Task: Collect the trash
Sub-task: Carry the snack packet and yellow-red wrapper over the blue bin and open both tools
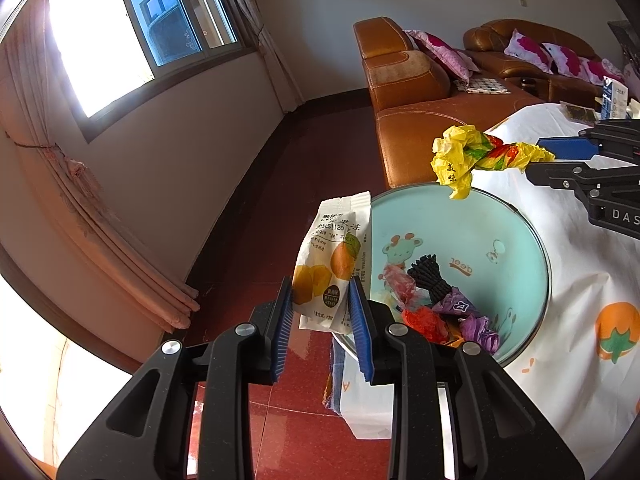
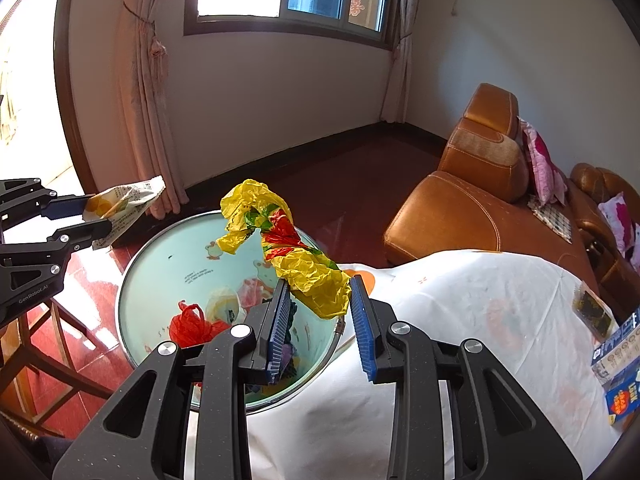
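1. My left gripper is clenched on the white snack packet, held upright at the near rim of the pale-blue bin, so a release should drop it inside.
2. My right gripper grasps the crumpled yellow wrapper by one end; the rest hangs over the bin mouth.
3. The bin stands against the desk, already holding red and purple scraps.
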`<state>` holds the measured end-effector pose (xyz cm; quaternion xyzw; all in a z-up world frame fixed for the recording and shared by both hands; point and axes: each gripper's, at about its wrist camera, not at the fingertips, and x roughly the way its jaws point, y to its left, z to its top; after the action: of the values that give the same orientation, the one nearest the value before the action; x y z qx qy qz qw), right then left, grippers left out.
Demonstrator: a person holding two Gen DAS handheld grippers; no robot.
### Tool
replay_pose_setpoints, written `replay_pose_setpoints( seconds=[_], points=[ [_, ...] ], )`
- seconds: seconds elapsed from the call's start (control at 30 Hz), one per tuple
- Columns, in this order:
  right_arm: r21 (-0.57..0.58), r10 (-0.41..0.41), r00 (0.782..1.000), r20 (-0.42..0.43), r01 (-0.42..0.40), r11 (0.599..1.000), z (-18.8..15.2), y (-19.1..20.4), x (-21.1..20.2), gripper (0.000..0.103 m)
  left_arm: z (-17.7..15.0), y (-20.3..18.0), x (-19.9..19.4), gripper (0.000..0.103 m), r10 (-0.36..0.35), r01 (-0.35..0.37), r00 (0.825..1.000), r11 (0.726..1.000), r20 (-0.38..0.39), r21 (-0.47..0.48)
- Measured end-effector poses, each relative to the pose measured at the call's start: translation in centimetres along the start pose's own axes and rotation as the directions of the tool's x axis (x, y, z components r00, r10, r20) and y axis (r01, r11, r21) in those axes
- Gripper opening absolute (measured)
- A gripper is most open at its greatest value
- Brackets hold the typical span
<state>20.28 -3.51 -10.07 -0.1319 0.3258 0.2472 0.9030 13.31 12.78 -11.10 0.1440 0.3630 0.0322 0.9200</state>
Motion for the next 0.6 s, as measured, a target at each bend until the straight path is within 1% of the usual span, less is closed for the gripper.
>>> replay_pose_setpoints(
  seconds=[0.6],
  points=[
    [0.005,0.007,1.000,-0.003,-0.007,1.000,0.22,0.33,0.70,0.032,0.10,0.09,-0.24,0.030,-0.016,0.016,1.000,1.000,0.005,-0.002]
  ],
)
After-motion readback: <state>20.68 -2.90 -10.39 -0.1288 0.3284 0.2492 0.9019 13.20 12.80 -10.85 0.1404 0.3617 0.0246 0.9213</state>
